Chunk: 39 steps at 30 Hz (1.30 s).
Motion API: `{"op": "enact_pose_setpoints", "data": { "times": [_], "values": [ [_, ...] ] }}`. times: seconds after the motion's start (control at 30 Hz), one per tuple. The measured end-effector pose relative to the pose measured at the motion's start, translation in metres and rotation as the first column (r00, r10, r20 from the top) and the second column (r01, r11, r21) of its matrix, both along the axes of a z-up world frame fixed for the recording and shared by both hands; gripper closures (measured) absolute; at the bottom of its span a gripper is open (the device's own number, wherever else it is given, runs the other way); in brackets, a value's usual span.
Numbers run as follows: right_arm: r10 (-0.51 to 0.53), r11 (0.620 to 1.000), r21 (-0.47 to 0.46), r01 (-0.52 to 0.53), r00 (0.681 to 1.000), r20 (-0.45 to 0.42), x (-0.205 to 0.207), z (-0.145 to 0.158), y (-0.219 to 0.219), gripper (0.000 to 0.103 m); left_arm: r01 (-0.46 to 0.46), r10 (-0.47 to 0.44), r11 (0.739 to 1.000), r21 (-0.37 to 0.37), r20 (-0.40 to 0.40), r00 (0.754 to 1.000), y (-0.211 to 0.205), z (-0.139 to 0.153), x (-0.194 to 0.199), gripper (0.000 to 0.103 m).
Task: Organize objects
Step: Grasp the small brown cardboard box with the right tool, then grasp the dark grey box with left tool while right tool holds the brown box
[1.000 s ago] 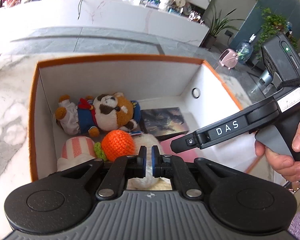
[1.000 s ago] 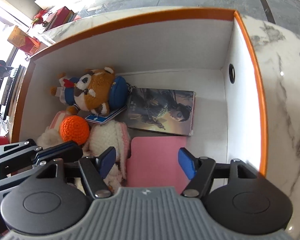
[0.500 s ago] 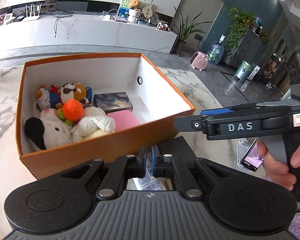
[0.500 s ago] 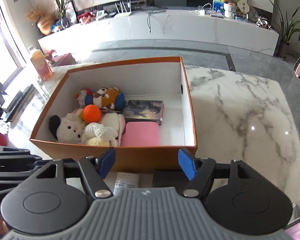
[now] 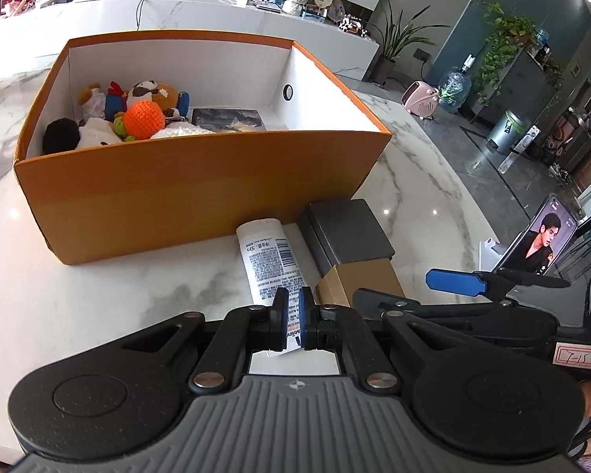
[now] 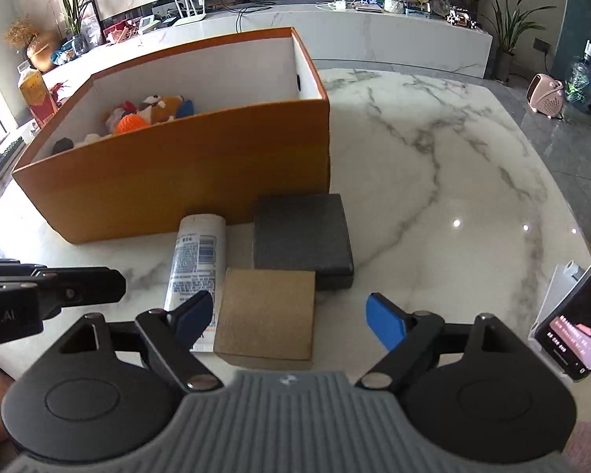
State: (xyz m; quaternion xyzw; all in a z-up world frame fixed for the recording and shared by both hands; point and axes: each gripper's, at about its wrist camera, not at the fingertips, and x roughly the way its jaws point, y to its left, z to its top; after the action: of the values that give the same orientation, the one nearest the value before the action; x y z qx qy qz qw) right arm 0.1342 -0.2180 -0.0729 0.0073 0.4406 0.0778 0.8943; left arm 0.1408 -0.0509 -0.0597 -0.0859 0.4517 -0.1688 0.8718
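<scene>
An orange box on the marble table holds plush toys, an orange knitted ball and a picture book. In front of it lie a white tube, a dark grey box and a brown cardboard box. My left gripper is shut and empty, just above the tube's near end. My right gripper is open, its jaws on either side of the brown box.
A phone on a white stand stands at the table's right edge. The bare marble table stretches to the right of the box. A white counter with clutter runs along the back.
Both grippers pulled back out of the orange box and came down low in front of it. The tube and the two small boxes came into view.
</scene>
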Motion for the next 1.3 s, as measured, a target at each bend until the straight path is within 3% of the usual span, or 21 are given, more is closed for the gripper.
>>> {"op": "enact_pose_setpoints", "data": {
  "times": [0.17, 0.47, 0.6, 0.7, 0.97, 1.07, 1.3],
  "values": [
    [0.014, 1.0, 0.026, -0.013, 0.999, -0.043, 0.002, -0.018, 0.001, 0.017, -0.024, 0.024, 0.999, 0.022, -0.002, 1.0, -0.001, -0.003, -0.006, 0.097],
    [0.014, 0.999, 0.035, -0.011, 0.996, -0.086, 0.001, -0.024, 0.002, 0.022, -0.035, 0.035, 0.999, 0.006, -0.015, 0.999, 0.0, -0.004, -0.006, 0.094],
    [0.016, 0.999, 0.042, -0.012, 0.994, -0.106, 0.0, -0.028, 0.002, 0.039, -0.032, 0.032, 0.999, -0.016, -0.021, 0.999, -0.003, -0.004, -0.005, 0.088],
    [-0.001, 1.0, 0.017, 0.002, 0.996, -0.093, -0.004, -0.024, 0.0, 0.04, -0.027, 0.027, 0.999, -0.022, -0.022, 0.999, -0.006, -0.003, -0.004, 0.086],
    [-0.09, 0.995, -0.034, 0.088, 0.995, -0.04, -0.001, -0.004, -0.031, 0.041, 0.011, -0.013, 0.999, -0.049, -0.027, 1.0, -0.029, -0.002, 0.015, 0.061],
    [-0.13, 0.991, -0.047, 0.128, 0.991, -0.033, 0.011, -0.001, -0.047, 0.041, 0.026, -0.028, 0.997, -0.068, -0.031, 0.999, -0.041, -0.004, 0.027, 0.046],
    [-0.204, 0.979, -0.026, 0.204, 0.979, 0.023, 0.035, 0.012, -0.076, 0.041, -0.025, 0.012, 0.995, -0.101, -0.123, 0.992, -0.06, -0.022, 0.061, 0.04]
  ]
}}
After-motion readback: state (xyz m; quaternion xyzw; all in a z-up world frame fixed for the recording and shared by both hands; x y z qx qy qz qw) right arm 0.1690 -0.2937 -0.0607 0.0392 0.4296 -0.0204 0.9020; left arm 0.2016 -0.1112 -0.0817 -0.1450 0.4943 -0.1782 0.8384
